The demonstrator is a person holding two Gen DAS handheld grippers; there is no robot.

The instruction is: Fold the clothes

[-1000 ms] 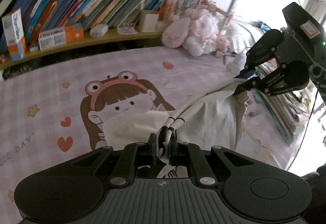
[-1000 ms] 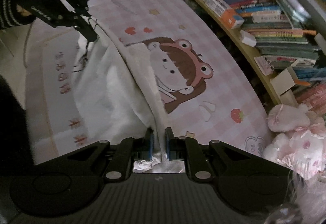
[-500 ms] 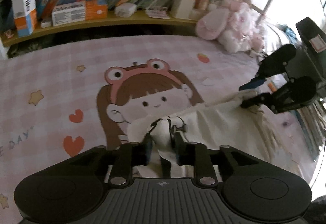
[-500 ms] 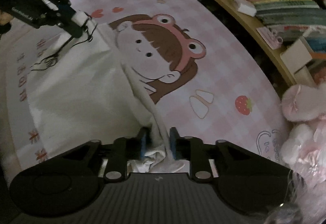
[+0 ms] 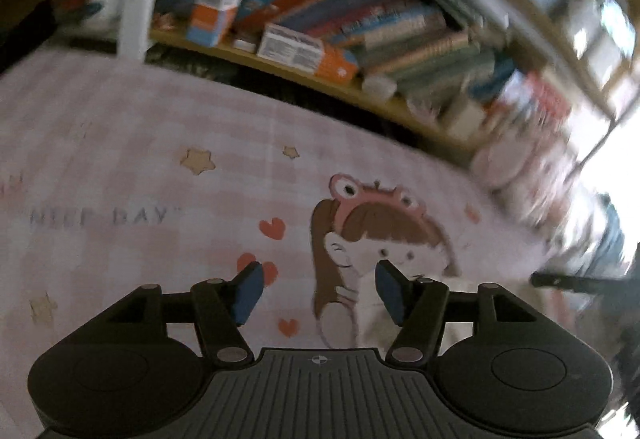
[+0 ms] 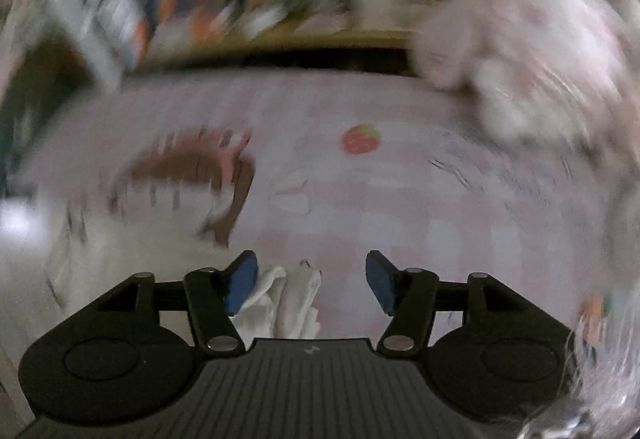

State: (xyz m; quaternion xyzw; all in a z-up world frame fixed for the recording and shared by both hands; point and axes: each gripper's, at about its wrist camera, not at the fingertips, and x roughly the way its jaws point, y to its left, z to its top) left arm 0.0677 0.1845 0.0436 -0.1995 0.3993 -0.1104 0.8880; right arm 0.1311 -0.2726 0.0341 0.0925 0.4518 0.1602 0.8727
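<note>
- The left gripper (image 5: pixel 318 291) is opening its jaws over the pink checked bedspread (image 5: pixel 140 167); nothing is sitting between its blue pads (image 5: pixel 248 291).
- The right gripper (image 6: pixel 311 281) is opening too; a bunched corner of the white garment (image 6: pixel 280 303) is lying loose between its jaws, touching the left pad only.
- The garment is spreading toward the bedspread's near edge, partly covering the cartoon girl print (image 5: pixel 372 239).
- The bookshelf (image 5: pixel 304 75) is lining the far edge; open bedspread is lying between.

Pink bedsheet (image 5: pixel 120 143) wide open ahead; bookshelf (image 5: pixel 320 79) blocks far edge, plush toys (image 6: pixel 520 51) crowd far-right corner.
</note>
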